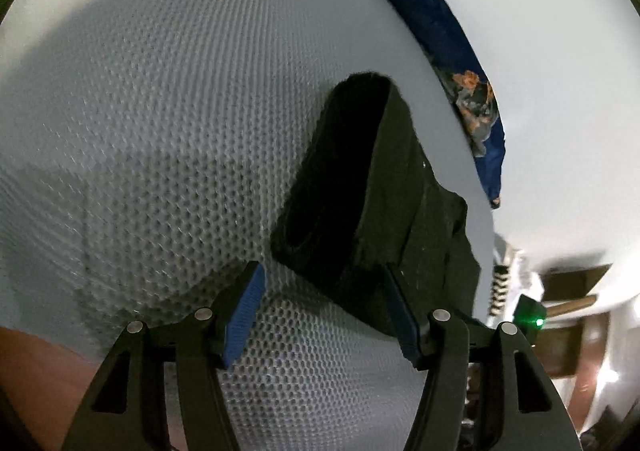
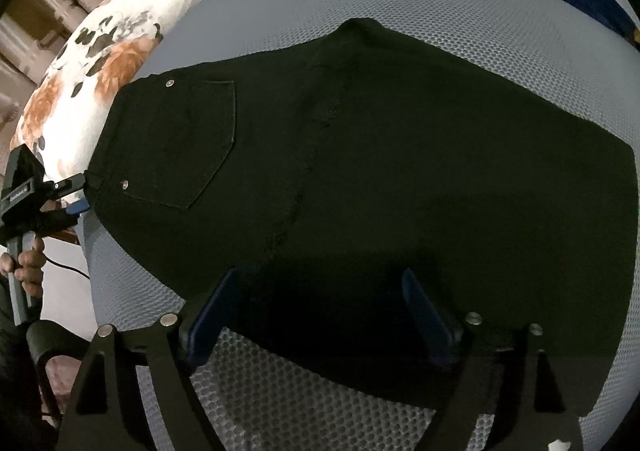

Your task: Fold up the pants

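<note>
Grey mesh mattress [image 2: 460, 23] carrying black pants [image 2: 360, 171]; hovering right tool [image 2: 316, 303] agape above near hem, left tool [image 1: 320, 307] open, straddling waistband for folding.

Dim indoor light leaves the black pants [image 2: 400, 179] nearly featureless; fisheye bending curves the mesh mat [image 1: 160, 131], motion blur smears its far edge, and gripper shadows fall across it.
</note>
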A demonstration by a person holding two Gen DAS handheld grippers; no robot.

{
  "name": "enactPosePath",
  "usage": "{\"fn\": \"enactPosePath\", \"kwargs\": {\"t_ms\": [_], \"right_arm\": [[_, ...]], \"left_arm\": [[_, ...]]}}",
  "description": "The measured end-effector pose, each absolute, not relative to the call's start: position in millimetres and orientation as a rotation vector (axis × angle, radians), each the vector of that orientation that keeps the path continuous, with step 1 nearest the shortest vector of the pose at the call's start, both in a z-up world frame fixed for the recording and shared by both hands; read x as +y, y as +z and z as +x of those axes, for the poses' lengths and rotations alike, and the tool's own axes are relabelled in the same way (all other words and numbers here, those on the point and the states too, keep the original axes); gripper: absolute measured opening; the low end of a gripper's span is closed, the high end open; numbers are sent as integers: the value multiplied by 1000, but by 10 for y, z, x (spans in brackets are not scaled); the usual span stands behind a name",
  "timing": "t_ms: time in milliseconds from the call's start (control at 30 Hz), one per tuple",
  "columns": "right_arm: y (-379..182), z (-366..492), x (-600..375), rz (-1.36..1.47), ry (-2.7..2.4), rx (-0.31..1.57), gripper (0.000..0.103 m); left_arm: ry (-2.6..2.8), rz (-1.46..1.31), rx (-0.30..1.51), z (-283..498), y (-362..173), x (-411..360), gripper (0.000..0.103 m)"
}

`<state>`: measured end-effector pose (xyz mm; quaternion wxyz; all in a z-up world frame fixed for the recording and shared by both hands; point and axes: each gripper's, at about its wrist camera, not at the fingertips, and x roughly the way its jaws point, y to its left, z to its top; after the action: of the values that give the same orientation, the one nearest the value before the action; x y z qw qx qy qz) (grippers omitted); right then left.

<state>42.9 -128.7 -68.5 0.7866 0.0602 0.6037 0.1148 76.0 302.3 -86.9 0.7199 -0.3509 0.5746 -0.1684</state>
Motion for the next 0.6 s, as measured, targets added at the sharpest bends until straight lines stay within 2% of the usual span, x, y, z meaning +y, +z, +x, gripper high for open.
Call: {"fn": "enactPosePath", "kwargs": {"t_ms": [133, 367, 600], "right_arm": [[-683, 425, -1299, 133, 242, 1302, 83], [-687, 433, -1310, 136, 232, 1301, 83], [-692, 431, -1298, 130, 226, 1293, 85]], "left_arm": [[-397, -842, 1260, 772, -950, 3024, 61], [-432, -885, 1256, 935, -977, 2952, 68], [-522, -884, 1270, 1273, -997, 2889, 68]]}}
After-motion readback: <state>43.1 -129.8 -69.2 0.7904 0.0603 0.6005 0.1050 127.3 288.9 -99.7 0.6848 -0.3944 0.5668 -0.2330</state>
